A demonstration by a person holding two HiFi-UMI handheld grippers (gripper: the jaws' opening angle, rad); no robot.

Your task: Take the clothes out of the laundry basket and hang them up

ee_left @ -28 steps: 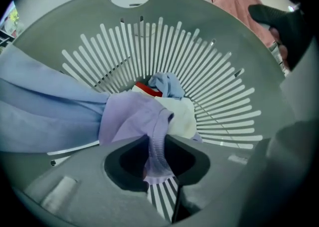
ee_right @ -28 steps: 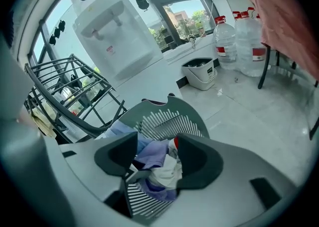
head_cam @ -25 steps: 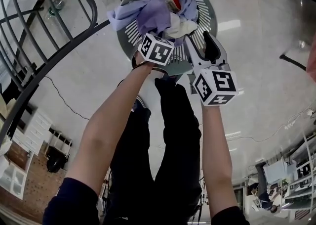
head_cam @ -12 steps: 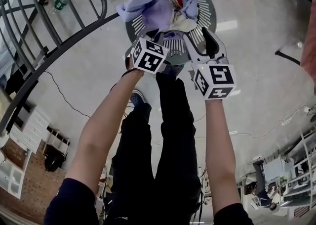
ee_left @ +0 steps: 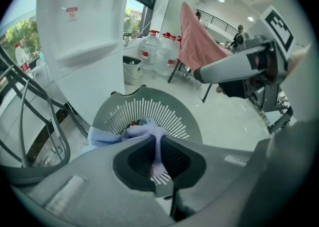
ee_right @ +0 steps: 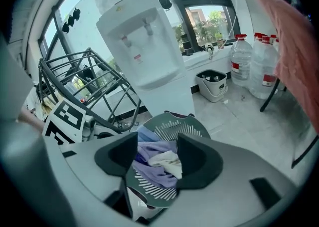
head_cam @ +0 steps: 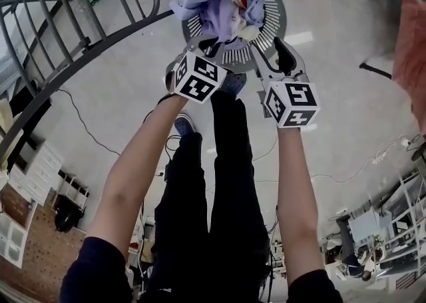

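The round grey laundry basket [head_cam: 278, 23] stands on the floor below me, filled with clothes. My left gripper [head_cam: 212, 46] is shut on a fold of the lavender garment [head_cam: 206, 12], which stretches up out of the pile. In the left gripper view a thin strip of that garment [ee_left: 158, 153] runs between the closed jaws, above the basket [ee_left: 149, 111]. My right gripper [head_cam: 269, 54] hangs open over the basket's near rim with nothing in it. Between its jaws, the right gripper view shows the lavender clothes [ee_right: 149, 150] and a white piece [ee_right: 165, 160] lying in the basket [ee_right: 175, 127].
A metal drying rack [head_cam: 80, 22] stands to the left of the basket. A water dispenser [ee_right: 144, 41] rises behind the basket, with a small bin [ee_right: 212, 84] and water bottles [ee_right: 244, 61] beside it. A pink cloth [head_cam: 409, 55] hangs at the right.
Both grippers have risen away from the basket. The left one closed on the lavender garment and draws it upward out of the pile. The right jaws stay equally wide.
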